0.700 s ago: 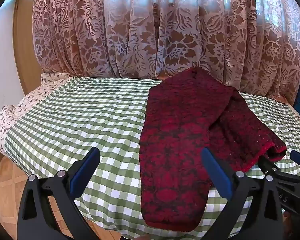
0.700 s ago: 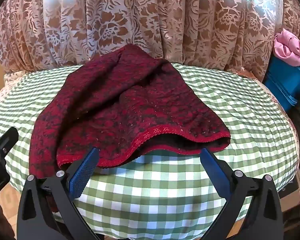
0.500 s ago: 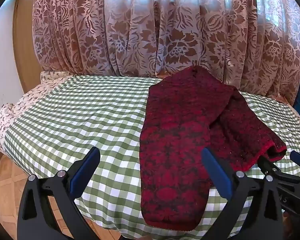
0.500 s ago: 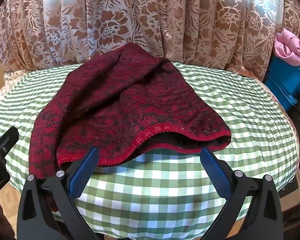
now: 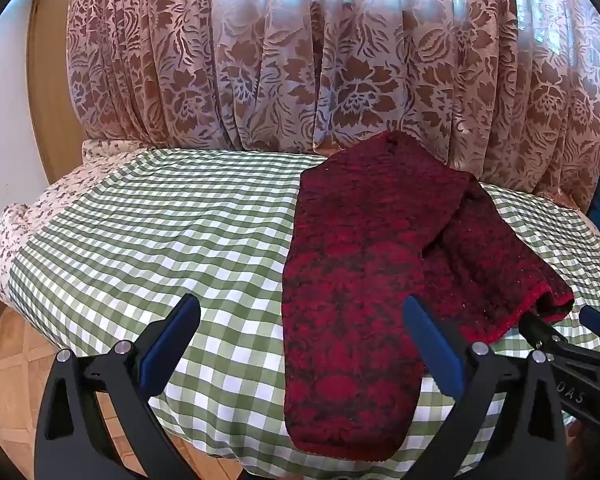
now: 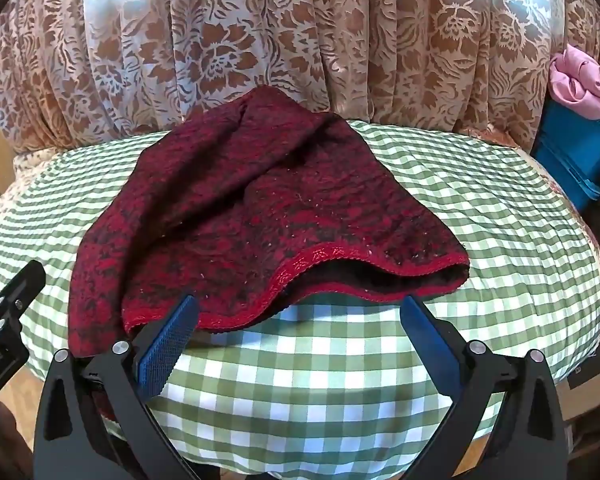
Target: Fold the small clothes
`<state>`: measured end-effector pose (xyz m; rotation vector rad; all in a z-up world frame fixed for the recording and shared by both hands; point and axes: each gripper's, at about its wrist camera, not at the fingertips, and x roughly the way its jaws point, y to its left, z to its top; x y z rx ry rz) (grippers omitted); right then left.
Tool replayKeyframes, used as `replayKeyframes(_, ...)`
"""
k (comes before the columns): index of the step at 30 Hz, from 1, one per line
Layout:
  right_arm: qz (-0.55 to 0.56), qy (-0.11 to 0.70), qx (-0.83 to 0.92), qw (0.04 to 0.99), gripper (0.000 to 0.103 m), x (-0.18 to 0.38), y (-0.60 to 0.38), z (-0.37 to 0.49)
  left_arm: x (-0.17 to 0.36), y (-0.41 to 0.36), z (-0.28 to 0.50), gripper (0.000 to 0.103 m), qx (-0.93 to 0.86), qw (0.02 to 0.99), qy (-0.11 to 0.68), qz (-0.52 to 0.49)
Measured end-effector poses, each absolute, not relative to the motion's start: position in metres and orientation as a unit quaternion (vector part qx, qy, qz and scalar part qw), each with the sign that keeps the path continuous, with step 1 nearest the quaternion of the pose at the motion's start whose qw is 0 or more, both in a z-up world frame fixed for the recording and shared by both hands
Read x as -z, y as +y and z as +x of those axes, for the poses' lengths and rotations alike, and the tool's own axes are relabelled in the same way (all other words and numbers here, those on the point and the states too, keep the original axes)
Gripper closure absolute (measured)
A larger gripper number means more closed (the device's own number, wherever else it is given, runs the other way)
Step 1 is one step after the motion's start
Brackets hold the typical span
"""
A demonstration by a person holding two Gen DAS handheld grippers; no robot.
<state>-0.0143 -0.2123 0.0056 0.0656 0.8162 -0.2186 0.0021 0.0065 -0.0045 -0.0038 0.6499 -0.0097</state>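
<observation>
Garment (image 5: 352, 280): a dark red patterned knit, lying on the green checked cloth (image 5: 160, 240) toward its right half. One long panel runs from the curtain (image 5: 300, 60) down to the near edge, where its end hangs just over the rim. A second layer spreads to the right, its trimmed hem (image 6: 300, 268) facing you.

Both your claws are spread wide and hold nothing. Your left gripper (image 5: 300, 344) hovers at the near edge with the long panel between its fingers. Your right gripper (image 6: 300, 344) faces the hem, and its left finger (image 6: 168, 336) sits just at the hem's low corner, though I cannot tell whether it touches.

Watch the hem. It arches up and gapes, with a dark hollow beneath, so a pinch there could catch only the top layer and pull the layers apart instead of folding them together. Go too deep and you may grab the checked cloth as well, dragging it into wrinkles.

The knit looks thick and limp, so lifting one corner alone would likely let the rest sag and skew the fold. The overhanging end could also slide off the rim if you tug toward yourself.

Your grippers are close together at the right side, so mind that they do not collide.
</observation>
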Motion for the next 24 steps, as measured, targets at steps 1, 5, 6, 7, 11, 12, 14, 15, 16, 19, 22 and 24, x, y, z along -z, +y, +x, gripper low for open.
replayKeyframes(1,0.032,0.395,0.106,0.912,0.003,-0.006,-0.213,-0.014,0.004,0.006,0.002,0.002,0.005,0.948,0.319,-0.002)
replayKeyframes(5,0.037,0.391,0.104,0.914,0.003,-0.008,-0.214,-0.015,0.005,0.006,0.002,0.002,0.006,0.948,0.32,-0.002)
replayKeyframes(6,0.038,0.39,0.104,0.914,0.003,-0.008,-0.214,-0.015,0.005,0.006,0.002,0.002,0.006,0.948,0.319,-0.002)
replayKeyframes(7,0.038,0.391,0.104,0.914,0.003,-0.008,-0.214,-0.014,0.005,0.006,0.003,0.002,0.006,0.947,0.32,-0.002)
replayKeyframes(11,0.039,0.386,0.105,0.916,0.003,-0.01,-0.213,-0.016,0.004,0.005,0.002,0.002,0.006,0.948,0.319,-0.001)
replayKeyframes(12,0.04,0.384,0.105,0.917,0.003,-0.012,-0.214,-0.016,0.003,0.005,0.002,0.002,0.006,0.948,0.319,-0.001)
replayKeyframes(14,0.04,0.38,0.105,0.918,0.003,-0.014,-0.214,-0.017,0.003,0.005,0.001,0.002,0.008,0.948,0.317,-0.001)
replayKeyframes(15,0.04,0.38,0.105,0.918,0.003,-0.014,-0.214,-0.017,0.002,0.005,0.001,0.002,0.008,0.949,0.316,-0.001)
replayKeyframes(16,0.04,0.379,0.105,0.918,0.003,-0.015,-0.215,-0.018,0.002,0.005,0.0,0.002,0.008,0.949,0.315,-0.001)
replayKeyframes(19,0.04,0.379,0.104,0.919,0.003,-0.015,-0.215,-0.018,0.0,0.006,-0.001,0.002,0.008,0.95,0.313,-0.002)
replayKeyframes(22,0.039,0.378,0.104,0.919,0.003,-0.017,-0.214,-0.019,-0.001,0.005,-0.001,0.002,0.008,0.95,0.313,-0.002)
replayKeyframes(24,0.039,0.376,0.103,0.92,0.003,-0.018,-0.214,-0.019,-0.001,0.006,-0.001,0.002,0.009,0.95,0.312,-0.003)
